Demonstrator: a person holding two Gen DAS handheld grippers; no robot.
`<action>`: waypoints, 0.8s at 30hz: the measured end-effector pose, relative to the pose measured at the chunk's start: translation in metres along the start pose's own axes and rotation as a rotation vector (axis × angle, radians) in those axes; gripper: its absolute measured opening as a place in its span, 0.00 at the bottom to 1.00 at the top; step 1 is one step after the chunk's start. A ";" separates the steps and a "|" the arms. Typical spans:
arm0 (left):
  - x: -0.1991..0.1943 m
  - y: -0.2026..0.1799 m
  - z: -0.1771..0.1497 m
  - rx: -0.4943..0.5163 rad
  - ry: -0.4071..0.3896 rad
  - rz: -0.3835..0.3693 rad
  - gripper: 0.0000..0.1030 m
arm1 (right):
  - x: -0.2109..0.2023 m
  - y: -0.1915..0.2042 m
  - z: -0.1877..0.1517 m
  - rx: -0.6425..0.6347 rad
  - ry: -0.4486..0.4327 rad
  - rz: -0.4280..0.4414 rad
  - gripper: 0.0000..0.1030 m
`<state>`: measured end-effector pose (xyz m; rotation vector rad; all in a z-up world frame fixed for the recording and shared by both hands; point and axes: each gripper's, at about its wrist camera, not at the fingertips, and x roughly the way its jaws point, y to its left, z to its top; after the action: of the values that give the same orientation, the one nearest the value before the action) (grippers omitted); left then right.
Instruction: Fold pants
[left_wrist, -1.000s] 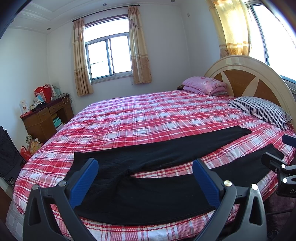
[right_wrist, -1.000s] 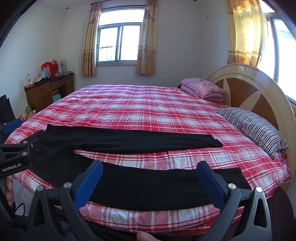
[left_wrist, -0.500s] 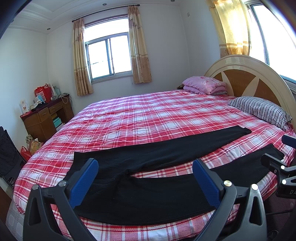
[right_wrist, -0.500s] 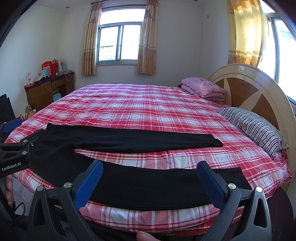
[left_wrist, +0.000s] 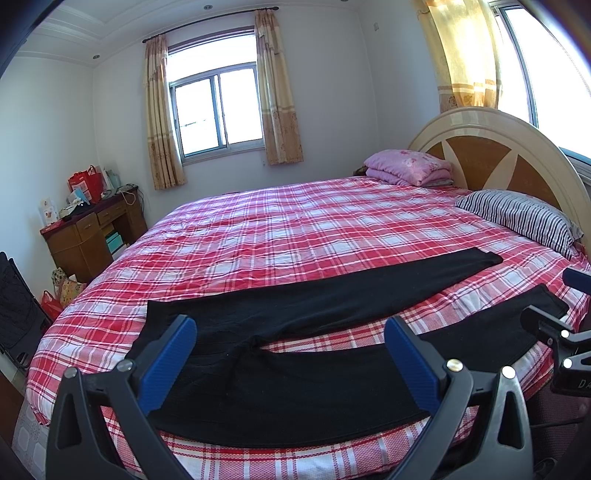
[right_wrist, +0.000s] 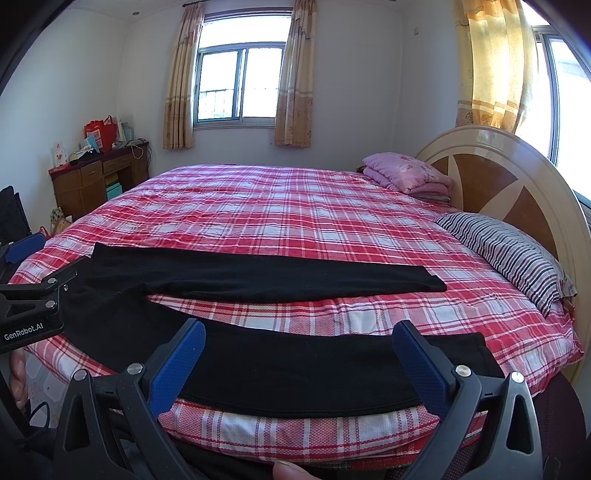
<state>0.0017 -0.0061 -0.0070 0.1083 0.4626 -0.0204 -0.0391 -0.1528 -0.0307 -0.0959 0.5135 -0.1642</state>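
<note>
Meanwhile, black pants (left_wrist: 295, 354) lie spread along the plaid bed's (left_wrist: 314, 229) near edge, legs parted; a striped pillow (left_wrist: 524, 218) sits by the headboard (left_wrist: 491, 147). Both hand-held grippers, left (left_wrist: 288, 358) and right (right_wrist: 297, 354), hover released.

My left gripper (left_wrist: 290, 343) is level and forward-facing, its two blue-padded fingers (left_wrist: 168, 360) spread wide with nothing between them. My right gripper (right_wrist: 299, 347) sits the same way, blue pads (right_wrist: 419, 363) far apart and gripping nothing. Each gripper shows at the edge of the other's view, side by side and well apart. A fingertip (right_wrist: 286, 472) shows at the bottom of the right wrist view.
</note>
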 end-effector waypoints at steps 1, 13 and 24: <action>0.000 0.000 0.000 0.000 0.000 0.000 1.00 | 0.000 0.000 0.000 -0.001 0.000 -0.001 0.99; 0.002 0.001 -0.001 -0.001 0.005 0.000 1.00 | 0.001 0.003 -0.002 -0.001 0.001 0.005 0.99; 0.040 0.018 -0.005 0.019 0.031 0.041 1.00 | 0.027 -0.006 -0.005 0.017 0.035 0.082 0.99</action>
<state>0.0356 0.0129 -0.0276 0.1373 0.4913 0.0172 -0.0193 -0.1642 -0.0468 -0.0558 0.5495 -0.0896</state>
